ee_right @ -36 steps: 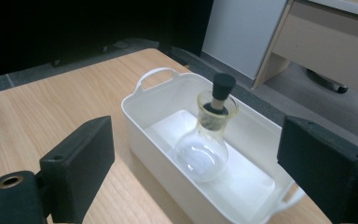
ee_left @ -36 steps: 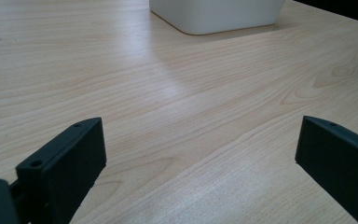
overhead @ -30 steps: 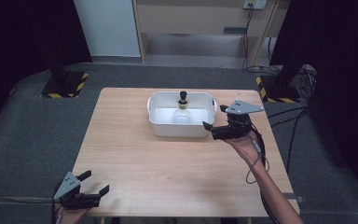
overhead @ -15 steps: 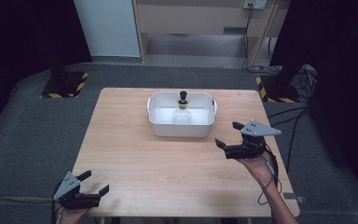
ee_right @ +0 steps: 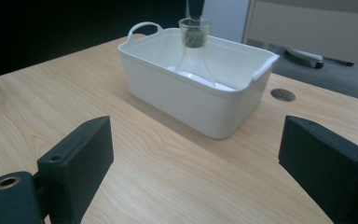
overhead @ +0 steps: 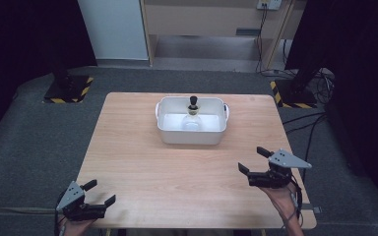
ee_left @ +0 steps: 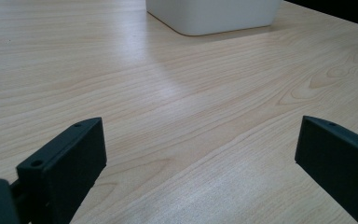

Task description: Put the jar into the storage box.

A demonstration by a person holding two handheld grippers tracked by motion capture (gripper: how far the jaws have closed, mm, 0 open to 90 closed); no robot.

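Glass flask with a dark stopper stands upright inside the white tub, which sits on the far middle part of the wooden table. In the right gripper view the flask rises from the tub's floor, its narrow neck clearing the rim and its wide base resting low against the white bottom.

Right gripper hovers over the near right part of the table, well apart from the tub, held in a hand. Its jaws stand wide open with nothing between them; seen along them in the right gripper view, the tub and flask lie ahead, in line with the gap but far beyond the tips.

Left gripper sits at the near left corner of the table, partly past the edge, and is even farther from the tub. Its jaws also gape wide and hold nothing. In the left gripper view bare wood lies between them, and a corner of the tub shows at the top, well ahead.
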